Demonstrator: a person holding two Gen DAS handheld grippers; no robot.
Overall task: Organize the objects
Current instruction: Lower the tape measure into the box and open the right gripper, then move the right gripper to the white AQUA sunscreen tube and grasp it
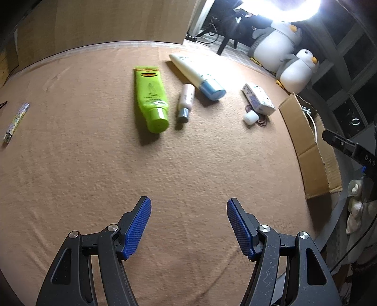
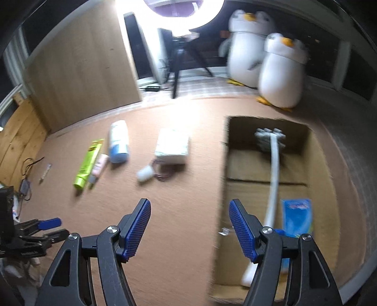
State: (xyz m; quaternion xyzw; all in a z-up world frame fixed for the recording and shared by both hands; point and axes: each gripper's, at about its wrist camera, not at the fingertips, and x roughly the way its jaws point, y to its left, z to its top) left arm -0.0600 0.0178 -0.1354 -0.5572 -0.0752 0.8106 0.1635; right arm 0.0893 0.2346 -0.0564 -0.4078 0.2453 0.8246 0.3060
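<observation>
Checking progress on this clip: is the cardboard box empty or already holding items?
Not empty. The cardboard box holds a long white brush and a blue packet lying on its floor.

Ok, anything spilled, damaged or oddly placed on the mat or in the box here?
Nothing spilled or visibly damaged. The green tube, small pink bottle and blue-capped tube lie on their sides on the mat, unsorted. One oddity: a small white cap sits loose beside the white packet, on a dark looped band.

Bright ring light (image 2: 183, 9) overhead on a tripod (image 2: 179, 61); wood-panel wall (image 2: 80, 66) behind; two plush penguins (image 2: 280, 70) beside dark windows (image 1: 353, 58).
</observation>
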